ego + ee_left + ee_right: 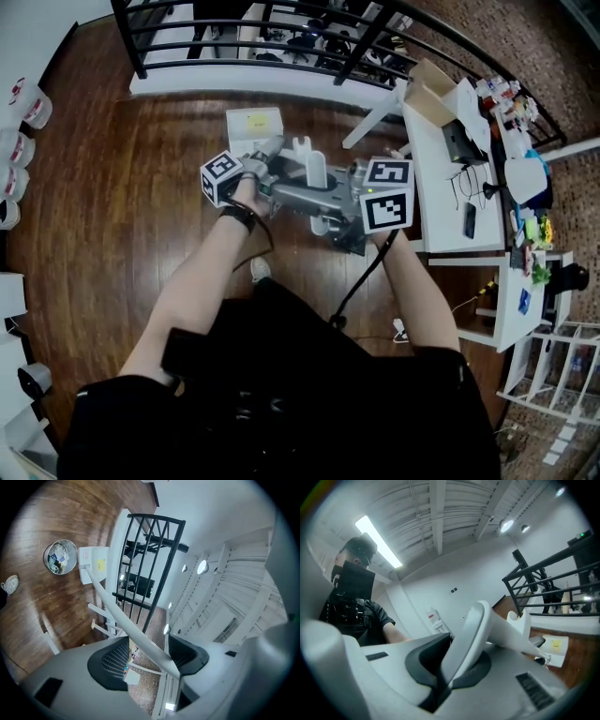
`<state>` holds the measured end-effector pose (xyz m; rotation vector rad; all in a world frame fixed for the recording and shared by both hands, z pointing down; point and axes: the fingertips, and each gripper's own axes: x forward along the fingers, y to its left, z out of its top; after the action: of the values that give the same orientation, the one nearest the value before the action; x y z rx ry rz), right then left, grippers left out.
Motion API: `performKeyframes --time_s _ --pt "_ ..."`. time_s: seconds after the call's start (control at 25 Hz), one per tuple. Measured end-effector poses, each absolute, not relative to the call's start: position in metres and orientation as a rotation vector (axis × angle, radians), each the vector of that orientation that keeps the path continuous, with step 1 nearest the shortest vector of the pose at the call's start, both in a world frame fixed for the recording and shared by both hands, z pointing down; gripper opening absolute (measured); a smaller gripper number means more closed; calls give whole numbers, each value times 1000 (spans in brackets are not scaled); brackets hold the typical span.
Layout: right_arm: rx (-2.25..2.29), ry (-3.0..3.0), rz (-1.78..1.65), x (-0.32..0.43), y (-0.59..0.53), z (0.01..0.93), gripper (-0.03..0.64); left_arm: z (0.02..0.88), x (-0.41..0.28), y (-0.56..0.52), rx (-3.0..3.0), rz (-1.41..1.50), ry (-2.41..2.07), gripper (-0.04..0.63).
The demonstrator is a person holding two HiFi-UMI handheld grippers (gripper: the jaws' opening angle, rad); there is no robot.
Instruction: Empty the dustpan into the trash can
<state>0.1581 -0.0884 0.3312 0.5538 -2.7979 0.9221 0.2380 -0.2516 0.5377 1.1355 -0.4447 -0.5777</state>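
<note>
Right gripper view: right gripper (pixel 457 660) jaws clamped tight on the curved top of the handle (pixel 480 620). Left gripper view: left gripper (pixel 149 656) jaws spread, handle shaft running between them, nearer the right jaw. Far ahead, at the shaft's end: dustpan (pixel 96 564). Trash can (pixel 61 557) stands just left of it on the floor (pixel 56 611).
</note>
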Motion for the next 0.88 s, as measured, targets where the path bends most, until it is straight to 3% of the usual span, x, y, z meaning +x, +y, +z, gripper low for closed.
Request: performKeyframes --time_s 0.88 --pt "20 -2319 861 185 -14 380 8 585 287 -192 865 -640 -402 204"
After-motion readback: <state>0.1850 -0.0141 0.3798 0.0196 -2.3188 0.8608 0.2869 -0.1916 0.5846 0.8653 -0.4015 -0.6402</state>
